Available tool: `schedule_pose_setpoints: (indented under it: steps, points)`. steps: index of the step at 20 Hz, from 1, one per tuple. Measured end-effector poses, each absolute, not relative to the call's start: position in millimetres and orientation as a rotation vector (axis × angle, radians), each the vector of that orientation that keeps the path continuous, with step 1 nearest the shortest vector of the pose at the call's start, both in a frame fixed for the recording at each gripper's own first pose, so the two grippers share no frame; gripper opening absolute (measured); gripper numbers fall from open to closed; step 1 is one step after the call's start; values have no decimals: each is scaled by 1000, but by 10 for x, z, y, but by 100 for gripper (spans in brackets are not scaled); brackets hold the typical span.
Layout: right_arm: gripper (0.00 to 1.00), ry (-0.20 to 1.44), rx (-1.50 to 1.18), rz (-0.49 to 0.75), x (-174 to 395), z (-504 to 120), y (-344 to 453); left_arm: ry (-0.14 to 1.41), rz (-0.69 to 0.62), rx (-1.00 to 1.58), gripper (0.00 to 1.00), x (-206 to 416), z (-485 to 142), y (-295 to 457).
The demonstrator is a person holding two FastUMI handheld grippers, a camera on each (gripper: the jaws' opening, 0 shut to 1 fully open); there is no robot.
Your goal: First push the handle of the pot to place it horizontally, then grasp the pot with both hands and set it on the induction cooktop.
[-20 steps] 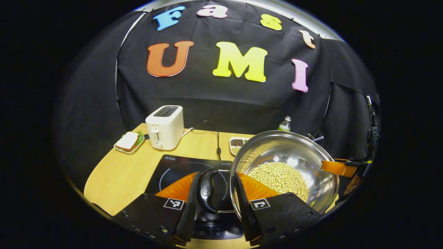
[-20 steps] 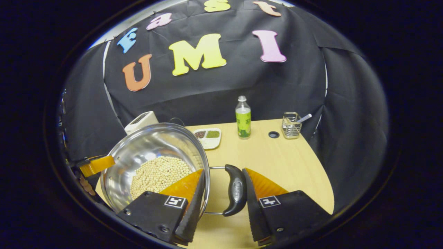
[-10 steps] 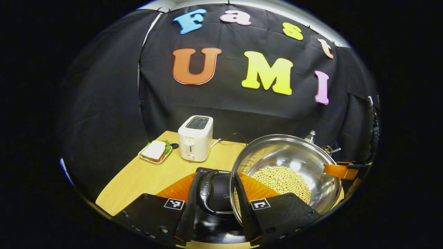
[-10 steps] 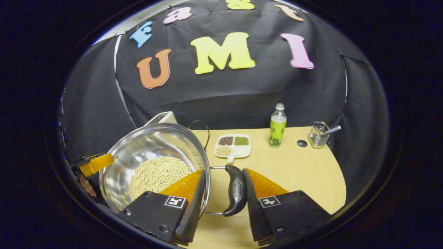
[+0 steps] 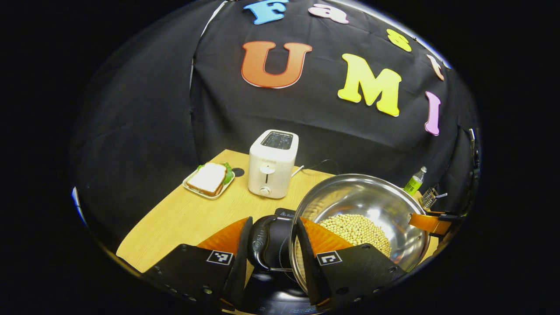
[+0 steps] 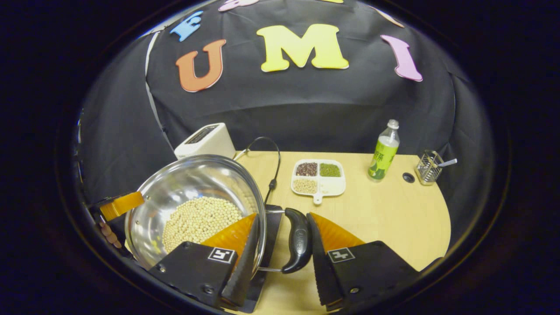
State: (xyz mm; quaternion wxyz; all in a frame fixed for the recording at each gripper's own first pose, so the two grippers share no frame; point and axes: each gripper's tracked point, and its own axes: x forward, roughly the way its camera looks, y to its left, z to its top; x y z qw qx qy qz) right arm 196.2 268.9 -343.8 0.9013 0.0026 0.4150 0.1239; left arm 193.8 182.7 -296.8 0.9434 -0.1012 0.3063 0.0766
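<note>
- Pot [image 5: 363, 205]: steel, holding pale beans [image 5: 356, 227]; in the left gripper view it is sitting at 4 o'clock, in the right gripper view at 8 o'clock [image 6: 192, 197]. It is hanging between the 2 grippers, over the cooktop; whether its base is touching the cooktop I cannot tell.
- Left gripper [image 5: 271, 245]: its 2 fingers are straddling the pot's left handle [image 5: 258, 243] and the pot rim; 1 finger is lying outside the handle, the other inside the pot wall. Jaws are clenching on the handle and rim.
- Right gripper [image 6: 280, 245]: its 2 fingers are bracketing the pot's right handle [image 6: 298, 245] and rim in the same way, 1 finger inside the pot, 1 outside the handle. Jaws are clenching on the handle and rim. It is also appearing at 3 o'clock in the left gripper view, at the pot's far rim.
- Cooktop [image 5: 280, 218]: dark glass, lying under the left handle at 6 o'clock; in the right gripper view its corner [image 6: 273, 218] is showing beneath the pot's right side.
- Table [image 5: 175, 218]: light wood.
- Toaster [image 5: 271, 162]: white, standing at 12 o'clock behind the pot.
- Sandwich plate [image 5: 209, 179]: at 10 o'clock, beside the toaster.
- Divided dish [image 6: 318, 177]: holding 3 kinds of grain, at 1 o'clock in the right gripper view.
- Bottle [image 6: 384, 151]: upright, at 2 o'clock.
- Wire basket [image 6: 429, 166]: near the bottle, at 2 o'clock.
</note>
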Motion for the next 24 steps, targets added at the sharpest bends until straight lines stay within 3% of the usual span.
schedule_pose_setpoints:
  steps: [9, 10, 11, 12, 13, 14, 19, 20, 21, 24]
  points:
    - [63, 913, 49, 241, 2012, -4016, 2831, 678, 156, -246, 55, 2134, -3505, 1968]
    - [63, 913, 43, 239, 2057, -4068, 2837, 634, 152, -257, 45, 2154, -3442, 1980]
    - [63, 895, 34, 241, 2001, -4018, 2817, 650, 147, -254, 56, 2146, -3522, 1988]
    - [63, 892, 27, 241, 2018, -4036, 2824, 641, 143, -247, 56, 2126, -3519, 2009]
    - [63, 878, 23, 243, 2000, -4017, 2815, 652, 142, -242, 47, 2135, -3523, 1998]
    - [64, 878, 21, 248, 2004, -4022, 2817, 656, 147, -243, 60, 2138, -3522, 1995]
    - [66, 819, 88, 279, 2062, -4011, 2834, 661, 169, -232, 66, 2132, -3539, 2041]
    - [67, 805, 102, 284, 2072, -4004, 2829, 662, 178, -223, 70, 2114, -3525, 2083]
    - [67, 793, 106, 277, 2082, -3985, 2794, 664, 191, -215, 82, 2091, -3505, 2102]
    - [78, 748, 134, 287, 2089, -3891, 2730, 621, 232, -184, 90, 2031, -3321, 2209]
